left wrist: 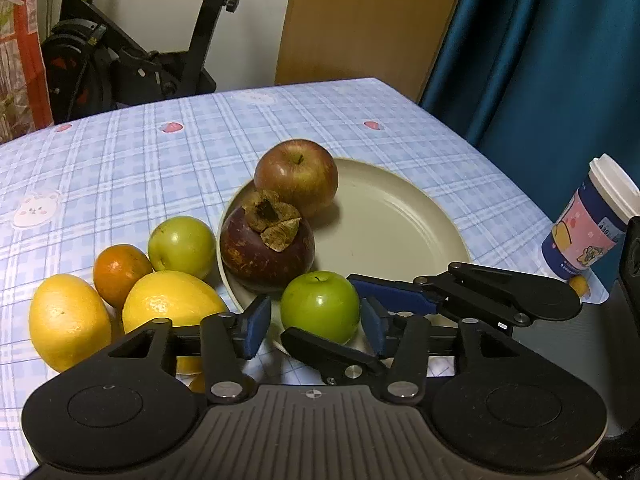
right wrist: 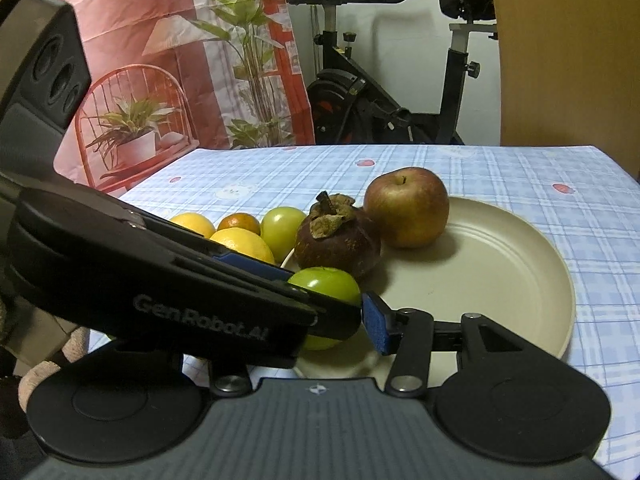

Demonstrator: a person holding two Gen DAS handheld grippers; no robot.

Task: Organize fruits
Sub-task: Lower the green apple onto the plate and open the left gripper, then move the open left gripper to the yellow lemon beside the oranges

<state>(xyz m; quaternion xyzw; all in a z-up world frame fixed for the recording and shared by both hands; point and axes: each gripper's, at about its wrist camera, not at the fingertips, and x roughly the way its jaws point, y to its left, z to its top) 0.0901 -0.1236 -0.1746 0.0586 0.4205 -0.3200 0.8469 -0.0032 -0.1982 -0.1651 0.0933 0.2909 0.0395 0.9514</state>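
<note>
Seemingly mid-handover, the green apple (left wrist: 320,307) sits at the plate's (left wrist: 400,216) near rim. We see our left gripper (left wrist: 316,322) with pads apart, clear of its skin; our right gripper (left wrist: 344,320) brackets it crosswise, whether it presses we cannot tell. Mangosteen (left wrist: 267,246) and red apple (left wrist: 297,176) are plated already; lemons (left wrist: 172,304), orange (left wrist: 120,274) and another green fruit (left wrist: 182,246) wait on the cloth beside it.

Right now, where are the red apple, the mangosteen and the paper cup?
red apple (left wrist: 296,176): left wrist view, middle of its skin.
mangosteen (left wrist: 256,254): left wrist view, purple rind below the dry calyx.
paper cup (left wrist: 588,232): left wrist view, printed sleeve.
</note>
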